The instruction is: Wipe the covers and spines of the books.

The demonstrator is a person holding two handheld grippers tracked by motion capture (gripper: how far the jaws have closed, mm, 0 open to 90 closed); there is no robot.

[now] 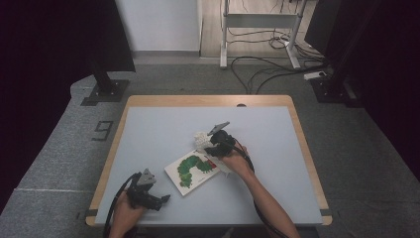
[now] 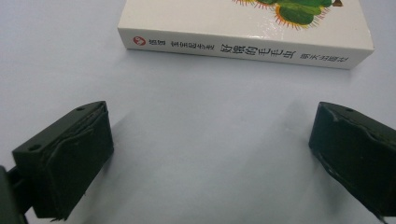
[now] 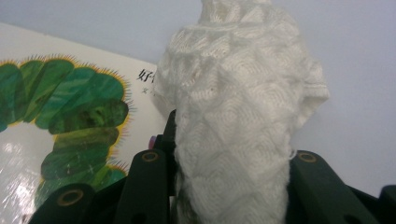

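Here the right gripper (image 1: 210, 144) is clamped on a white cloth (image 3: 243, 121), held just over the book's (image 1: 192, 169) far corner; the left gripper (image 1: 161, 201) stands wide open nearby.

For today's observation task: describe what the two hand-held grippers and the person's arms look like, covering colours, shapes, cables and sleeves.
The left gripper and the right gripper are black, blocky tools, each topped by a grey three-cornered plate. Black cables trail from both back along the forearms. In the left gripper view the pads are dark, thick and wedge-shaped, with worn, wrinkled faces. Round brass-coloured rings sit in the right gripper's black jaw arms. The forearms are bare, with no sleeves in view.
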